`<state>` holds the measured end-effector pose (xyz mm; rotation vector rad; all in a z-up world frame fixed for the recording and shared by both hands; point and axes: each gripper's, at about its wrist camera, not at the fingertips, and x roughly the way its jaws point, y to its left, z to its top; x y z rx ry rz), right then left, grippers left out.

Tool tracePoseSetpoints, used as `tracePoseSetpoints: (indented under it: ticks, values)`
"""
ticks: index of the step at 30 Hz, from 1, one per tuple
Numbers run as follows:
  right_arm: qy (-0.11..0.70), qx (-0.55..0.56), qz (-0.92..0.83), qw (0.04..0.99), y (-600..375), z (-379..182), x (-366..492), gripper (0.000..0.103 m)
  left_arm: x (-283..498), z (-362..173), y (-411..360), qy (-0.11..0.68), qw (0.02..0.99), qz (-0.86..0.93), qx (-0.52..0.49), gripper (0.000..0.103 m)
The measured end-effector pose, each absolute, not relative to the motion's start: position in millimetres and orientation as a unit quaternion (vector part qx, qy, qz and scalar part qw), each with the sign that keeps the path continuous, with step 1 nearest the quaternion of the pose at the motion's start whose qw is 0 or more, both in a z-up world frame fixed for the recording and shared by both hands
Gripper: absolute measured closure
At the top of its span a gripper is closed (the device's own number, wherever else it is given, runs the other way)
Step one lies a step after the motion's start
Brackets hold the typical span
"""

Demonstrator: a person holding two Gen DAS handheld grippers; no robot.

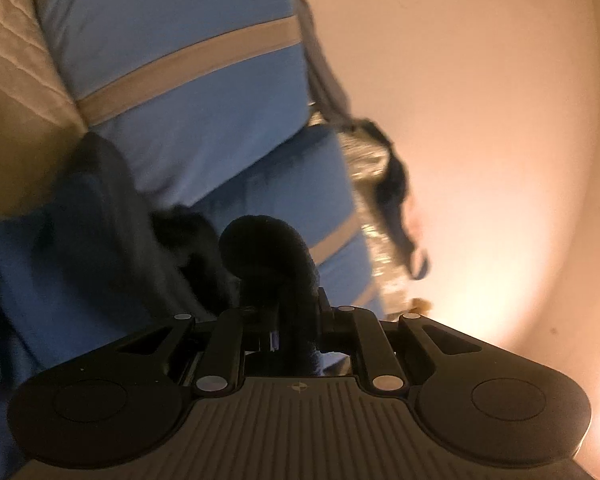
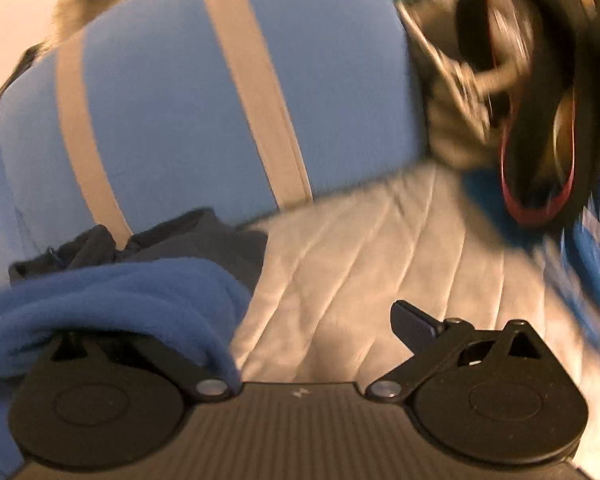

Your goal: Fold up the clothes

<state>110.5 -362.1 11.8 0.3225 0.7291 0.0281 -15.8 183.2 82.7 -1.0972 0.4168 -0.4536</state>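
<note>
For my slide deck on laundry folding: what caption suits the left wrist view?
Left claw shut on a dark fleece garment, raised before blue striped cushions.

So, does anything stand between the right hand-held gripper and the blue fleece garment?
Nothing visible does. The blue fleece garment drapes over one side of the open right hand-held gripper; its other finger stands free above the quilted cover.

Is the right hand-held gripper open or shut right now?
Open: the right hand-held gripper has its fingers spread wide; blue fleece drapes over one.
</note>
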Motion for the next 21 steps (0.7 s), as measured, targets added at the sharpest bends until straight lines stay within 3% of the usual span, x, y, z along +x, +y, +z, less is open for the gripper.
tracePoseSetpoints:
  ticks: [7,10,13,16,18,21]
  values:
    - [0.417,0.257,0.041,0.871,-382,-4,127,0.0,-16,79,192,0.19,0.825,-0.185,-0.499,0.088]
    - [0.398,0.104,0.028,0.911,-362,2,125,0.0,-17,86,194,0.173,0.844,-0.173,-0.478,0.088]
    - [0.298,-0.125,0.042,0.945,-326,6,108,0.0,-19,88,196,0.168,0.853,-0.162,-0.467,0.088]
    - [0.202,-0.332,0.03,0.921,-287,-16,86,0.0,-17,86,198,0.175,0.856,-0.152,-0.462,0.088]
    - [0.145,-0.428,0.025,0.892,-273,-34,74,0.0,-15,87,198,0.179,0.863,-0.146,-0.45,0.088]
    - [0.098,-0.461,0.031,0.881,-272,-43,66,0.0,-14,94,195,0.182,0.888,-0.132,-0.401,0.088]
